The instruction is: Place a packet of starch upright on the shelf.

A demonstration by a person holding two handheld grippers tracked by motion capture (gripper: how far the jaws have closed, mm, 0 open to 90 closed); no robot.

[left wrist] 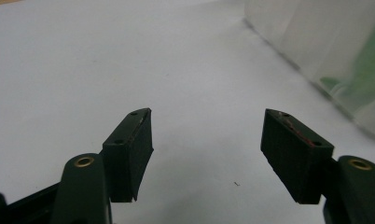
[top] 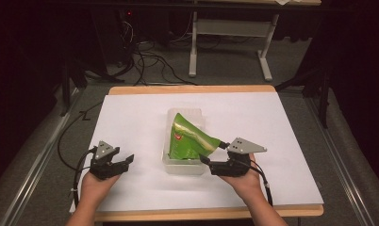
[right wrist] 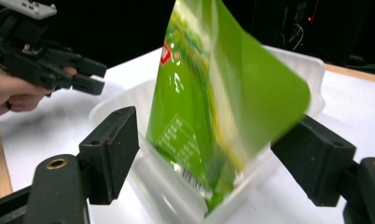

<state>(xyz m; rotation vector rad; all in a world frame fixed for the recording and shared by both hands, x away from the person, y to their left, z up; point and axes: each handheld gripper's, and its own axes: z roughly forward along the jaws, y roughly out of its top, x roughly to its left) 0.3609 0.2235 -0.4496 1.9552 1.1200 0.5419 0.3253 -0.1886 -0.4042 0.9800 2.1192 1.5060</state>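
White paper-covered table (top: 131, 117) underneath, green bag (right wrist: 209, 107) leaning in translucent tub (right wrist: 311, 65) between spread, unclamped right claw (right wrist: 232, 154) jaws, left claw (left wrist: 206, 149) open and empty beside tub: liable to tip out if nudged sideways.

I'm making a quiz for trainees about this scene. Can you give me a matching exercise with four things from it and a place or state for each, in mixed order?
Things:
1. green packet
2. clear plastic tub
3. left gripper
4. right gripper

Places or states:
A. open over bare white paper, left of the tub
B. sits on the white sheet near the table's middle
C. stands tilted with its lower end in the tub
D. jaws apart on either side of the packet's upper corner

Pairs: 1-C, 2-B, 3-A, 4-D
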